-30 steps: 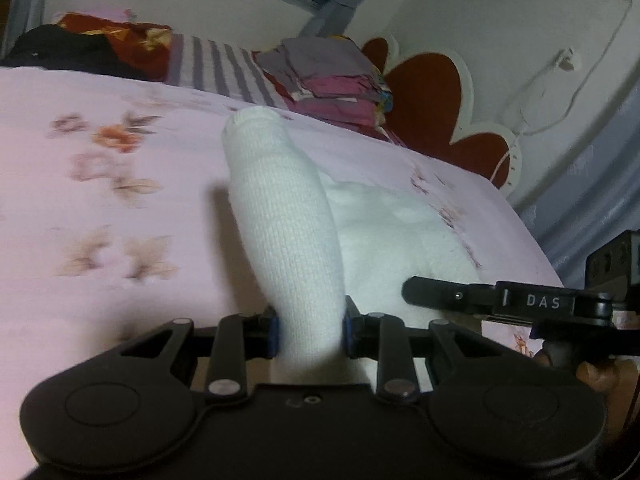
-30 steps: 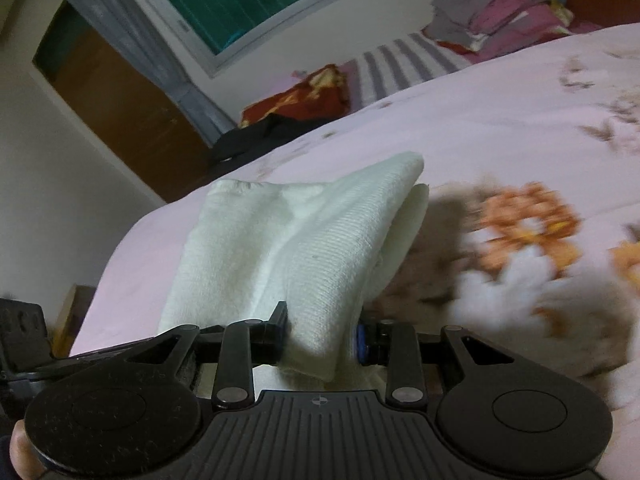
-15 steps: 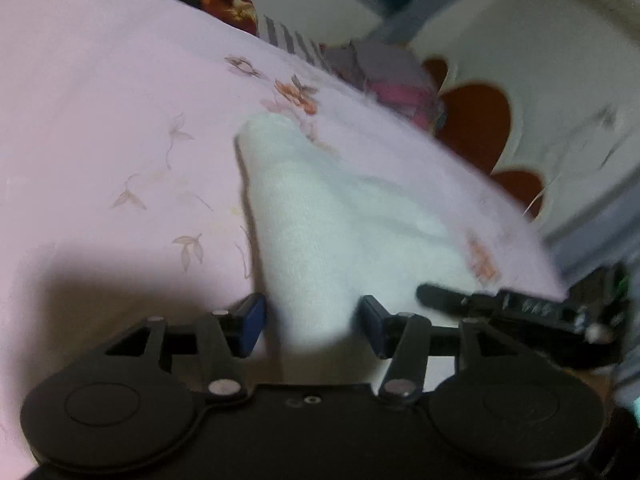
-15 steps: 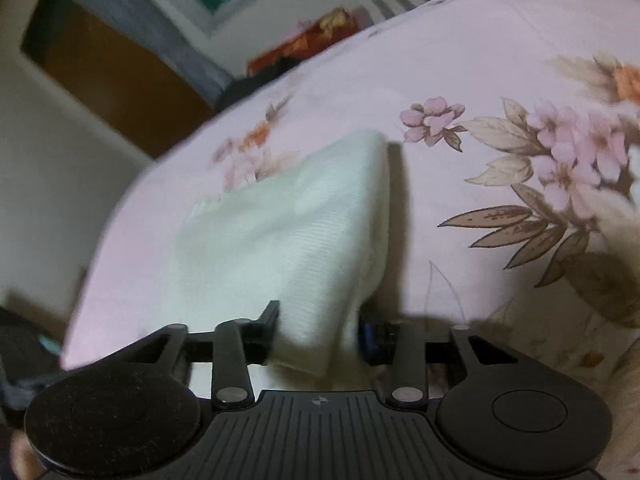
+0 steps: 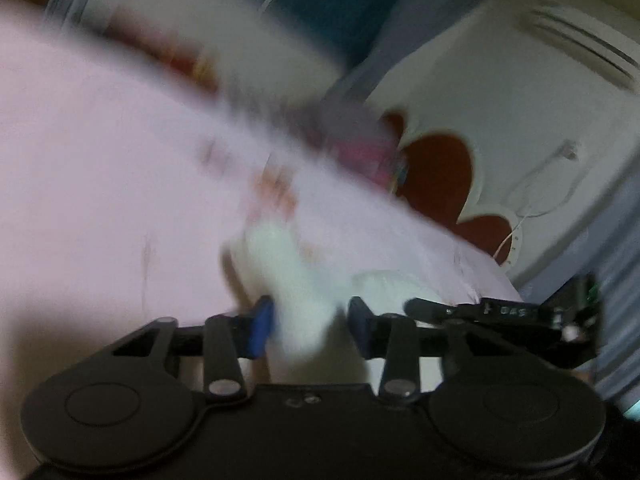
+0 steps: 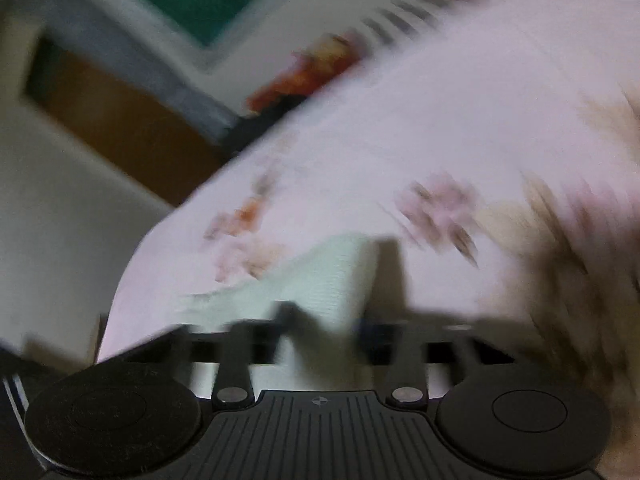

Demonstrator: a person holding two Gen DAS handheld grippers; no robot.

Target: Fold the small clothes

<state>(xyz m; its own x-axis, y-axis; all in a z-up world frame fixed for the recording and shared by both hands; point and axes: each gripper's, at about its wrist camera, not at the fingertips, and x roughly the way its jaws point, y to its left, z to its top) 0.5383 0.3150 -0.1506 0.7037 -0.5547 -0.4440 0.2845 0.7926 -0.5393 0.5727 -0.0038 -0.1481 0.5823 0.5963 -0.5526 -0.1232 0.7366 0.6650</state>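
left hand-held gripper [image 5: 306, 322]: closing, white cloth [image 5: 296, 280] between jaws | right hand-held gripper [image 6: 324, 328]: closing, cloth between jaws | grip: cannot be told, blurred | cloth laid on pink bed [image 5: 100, 184]

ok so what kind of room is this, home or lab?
Most likely a home bedroom. The work surface is a bed with a pink floral sheet, a white headboard with red heart-shaped cutouts stands behind it, and a blurred pile of clothes lies at the far end, near a curtained window.
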